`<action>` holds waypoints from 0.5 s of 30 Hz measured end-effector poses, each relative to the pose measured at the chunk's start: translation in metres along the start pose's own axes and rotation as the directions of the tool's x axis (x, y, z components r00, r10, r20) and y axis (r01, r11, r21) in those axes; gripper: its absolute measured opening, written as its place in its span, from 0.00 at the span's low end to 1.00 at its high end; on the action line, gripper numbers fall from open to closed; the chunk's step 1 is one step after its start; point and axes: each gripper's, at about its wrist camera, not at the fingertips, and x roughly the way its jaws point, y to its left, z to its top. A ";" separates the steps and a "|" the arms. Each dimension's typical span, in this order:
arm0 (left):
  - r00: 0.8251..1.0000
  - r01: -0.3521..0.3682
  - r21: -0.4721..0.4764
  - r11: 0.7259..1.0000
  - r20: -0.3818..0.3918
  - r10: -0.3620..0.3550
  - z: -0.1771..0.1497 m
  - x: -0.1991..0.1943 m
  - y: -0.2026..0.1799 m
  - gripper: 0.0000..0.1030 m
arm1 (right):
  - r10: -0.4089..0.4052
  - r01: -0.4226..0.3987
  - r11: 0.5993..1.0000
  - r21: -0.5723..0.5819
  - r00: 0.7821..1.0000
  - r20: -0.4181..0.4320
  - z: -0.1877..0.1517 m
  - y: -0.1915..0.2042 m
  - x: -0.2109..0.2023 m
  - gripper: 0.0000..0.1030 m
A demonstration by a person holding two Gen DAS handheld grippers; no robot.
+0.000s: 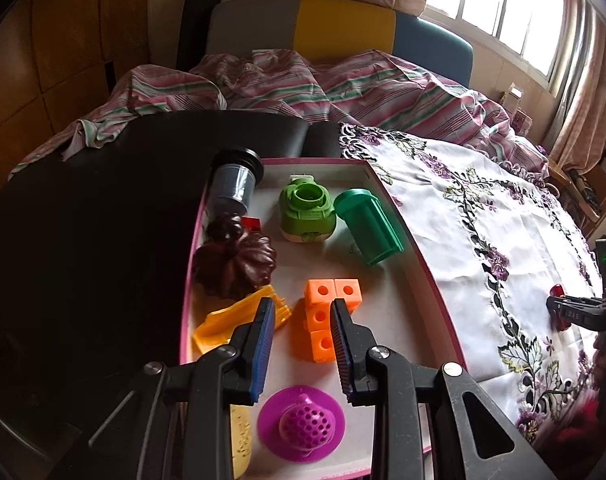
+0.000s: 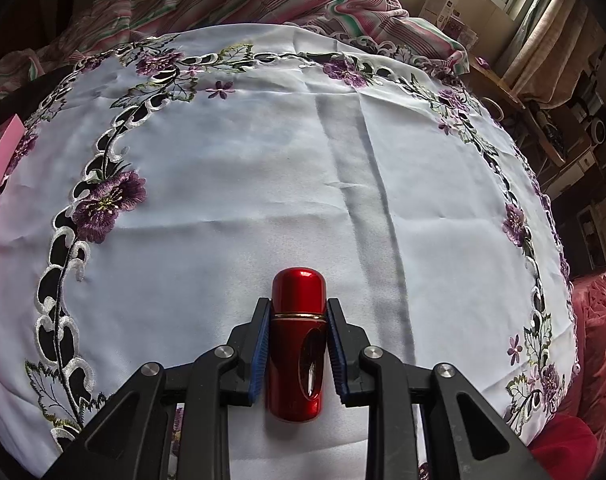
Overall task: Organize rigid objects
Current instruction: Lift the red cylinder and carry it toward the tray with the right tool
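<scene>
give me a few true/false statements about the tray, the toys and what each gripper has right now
1. The right gripper is shut on a red bottle. True.
2. The left gripper holds the orange blocks. False: nothing is between its pads; the blocks lie in the tray.
3. The green cup stands upright. False: it lies on its side.
4. The purple strainer lies in the tray. True.
5. The red bottle is over the embroidered white cloth. True.

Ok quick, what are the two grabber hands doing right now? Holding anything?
Left gripper: open, holding nothing, above the pink tray.
Right gripper: shut on the red bottle, over the white flowered cloth.
</scene>
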 end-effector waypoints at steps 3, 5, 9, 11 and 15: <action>1.000 -0.005 -0.008 1.000 0.002 0.005 -0.001 -0.004 0.004 0.28 | 0.012 -0.012 1.000 0.007 1.000 0.001 0.000 -0.001 0.000 0.25; 1.000 -0.011 -0.012 1.000 0.009 0.011 -0.002 -0.007 0.007 0.28 | 0.048 -0.048 0.999 0.021 0.999 0.003 0.001 -0.002 -0.002 0.25; 1.000 -0.013 -0.020 1.000 0.018 0.013 -0.004 -0.012 0.011 0.28 | 0.121 -0.122 0.992 0.019 0.992 0.014 0.003 0.005 -0.005 0.25; 1.000 -0.015 -0.022 1.000 0.022 0.015 -0.004 -0.014 0.013 0.28 | 0.179 -0.179 0.984 0.010 0.984 0.026 0.003 0.011 -0.011 0.25; 0.999 -0.021 -0.028 0.999 0.026 0.021 -0.006 -0.017 0.018 0.28 | 0.250 -0.250 0.968 -0.003 0.968 0.031 0.004 0.023 -0.023 0.25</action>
